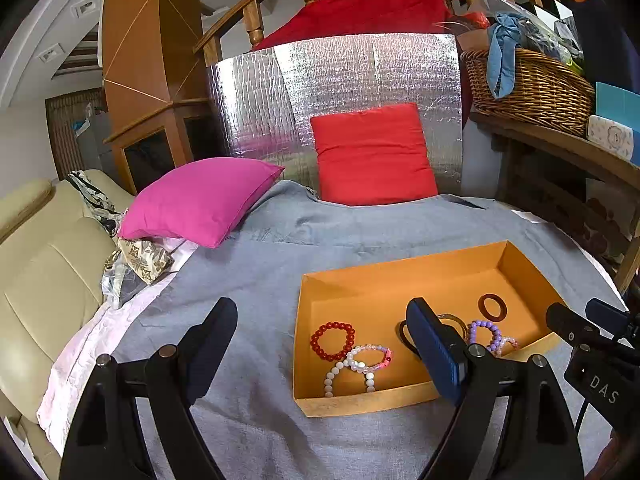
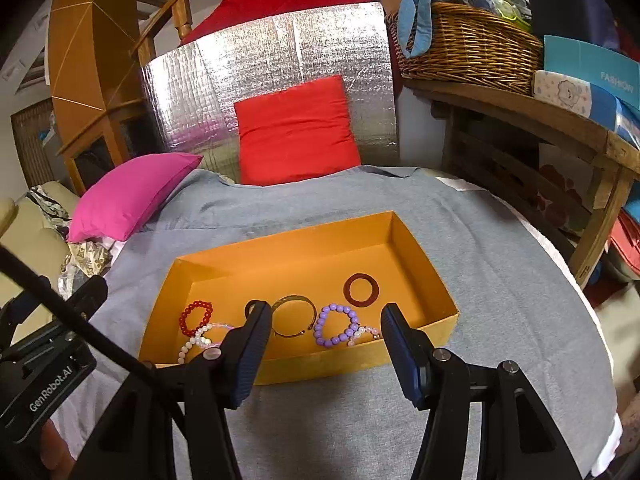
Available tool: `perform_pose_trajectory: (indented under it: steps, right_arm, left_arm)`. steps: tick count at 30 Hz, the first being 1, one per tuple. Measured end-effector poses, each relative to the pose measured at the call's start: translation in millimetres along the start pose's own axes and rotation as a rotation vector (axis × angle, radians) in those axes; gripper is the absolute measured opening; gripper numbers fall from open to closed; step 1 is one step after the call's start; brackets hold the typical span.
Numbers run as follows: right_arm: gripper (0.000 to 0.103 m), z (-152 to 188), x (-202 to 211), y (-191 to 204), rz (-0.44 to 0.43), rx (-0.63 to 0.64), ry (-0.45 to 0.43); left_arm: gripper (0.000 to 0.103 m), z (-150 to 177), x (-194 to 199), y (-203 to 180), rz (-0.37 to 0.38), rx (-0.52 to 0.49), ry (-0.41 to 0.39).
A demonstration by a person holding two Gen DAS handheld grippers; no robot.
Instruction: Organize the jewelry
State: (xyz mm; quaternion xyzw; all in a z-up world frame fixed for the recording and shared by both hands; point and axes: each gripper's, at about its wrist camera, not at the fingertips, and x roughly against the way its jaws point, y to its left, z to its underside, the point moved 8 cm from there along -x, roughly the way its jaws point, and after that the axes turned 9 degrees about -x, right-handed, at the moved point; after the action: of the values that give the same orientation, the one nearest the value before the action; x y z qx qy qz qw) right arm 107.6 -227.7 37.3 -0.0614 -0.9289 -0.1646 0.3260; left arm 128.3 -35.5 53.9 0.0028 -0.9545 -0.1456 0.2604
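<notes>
An open orange box (image 1: 360, 280) (image 2: 280, 248) lies on the grey cloth. Inside it lie a red bead bracelet (image 1: 333, 341) (image 2: 196, 317), a white and pink bead bracelet (image 1: 360, 364) (image 2: 200, 340), a gold bangle (image 2: 294, 316), a purple bead bracelet (image 1: 482, 334) (image 2: 335, 325) and a brown ring (image 1: 492, 307) (image 2: 361, 289). My left gripper (image 1: 320, 336) is open and empty, over the box's near left corner. My right gripper (image 2: 326, 332) is open and empty, just above the box's near wall. It also shows at the right edge of the left wrist view (image 1: 592, 340).
A pink cushion (image 1: 200, 200) (image 2: 128, 196) and a red cushion (image 1: 372, 156) (image 2: 296, 132) lie behind the box against a silver foil panel (image 1: 332, 92). A wicker basket (image 1: 528, 88) (image 2: 468, 44) stands on a wooden shelf at right. A beige sofa (image 1: 48, 280) is at left.
</notes>
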Motion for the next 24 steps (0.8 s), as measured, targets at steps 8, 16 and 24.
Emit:
perform_pose_trajectory:
  steps: [8,16,24]
  right_arm:
    - [0.061,0,0,1,0.007,0.009,-0.003]
    - [0.061,3,-5,2,0.013,0.011,0.009]
    - [0.061,3,-12,4,0.011,0.018,0.018]
  left_arm:
    - [0.087,1,-1,1,0.009,0.002,0.002]
    - [0.087,3,-5,2,0.013,0.004,0.012]
    - [0.087,6,-12,3,0.02,0.007,0.025]
